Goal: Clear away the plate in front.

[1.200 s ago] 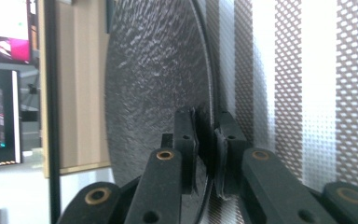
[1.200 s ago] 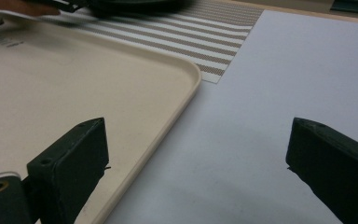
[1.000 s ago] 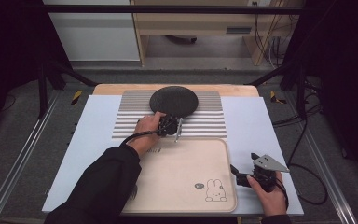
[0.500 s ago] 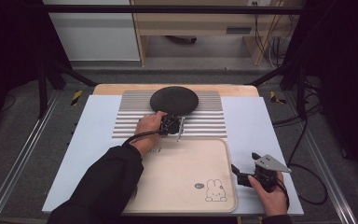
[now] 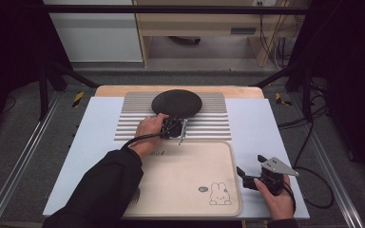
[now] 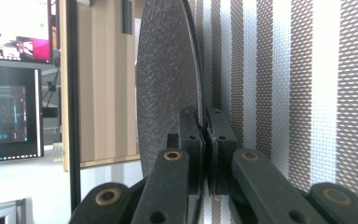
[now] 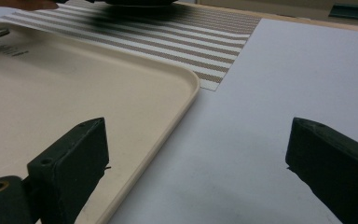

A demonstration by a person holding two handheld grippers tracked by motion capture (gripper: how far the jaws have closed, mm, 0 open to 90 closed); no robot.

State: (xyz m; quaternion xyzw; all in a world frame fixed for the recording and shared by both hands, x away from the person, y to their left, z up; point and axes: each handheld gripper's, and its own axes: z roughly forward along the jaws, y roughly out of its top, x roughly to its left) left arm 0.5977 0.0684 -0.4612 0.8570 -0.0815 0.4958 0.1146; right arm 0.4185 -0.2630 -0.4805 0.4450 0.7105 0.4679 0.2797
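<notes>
Black textured plate (image 5: pixel 177 102), one only, sits upper centre of the high view on the striped mat (image 5: pixel 209 123). My left gripper (image 5: pixel 175 127) is at the plate's near rim; in the left gripper view the jaws are clenched on that rim (image 6: pixel 193 116), with the disc seen edge-on and the mat stripes behind. Versus the earlier frames, the left hand has turned a little and the plate reads slightly lifted or tilted at the near edge, though I can't be sure it is off the mat. I judge that the grasp is made and the carry toward the tray is starting.

One beige tray (image 5: pixel 228 156) lies lower centre, empty, with a bunny print at its lower right corner. My right gripper (image 5: pixel 249 176) rests at lower right beside the tray, jaws spread wide, holding nothing; the right gripper view shows the tray corner (image 7: pixel 186 88) between them and bare white table (image 7: pixel 284 79).

Count: one plate, one mat, one tray, two grippers.
</notes>
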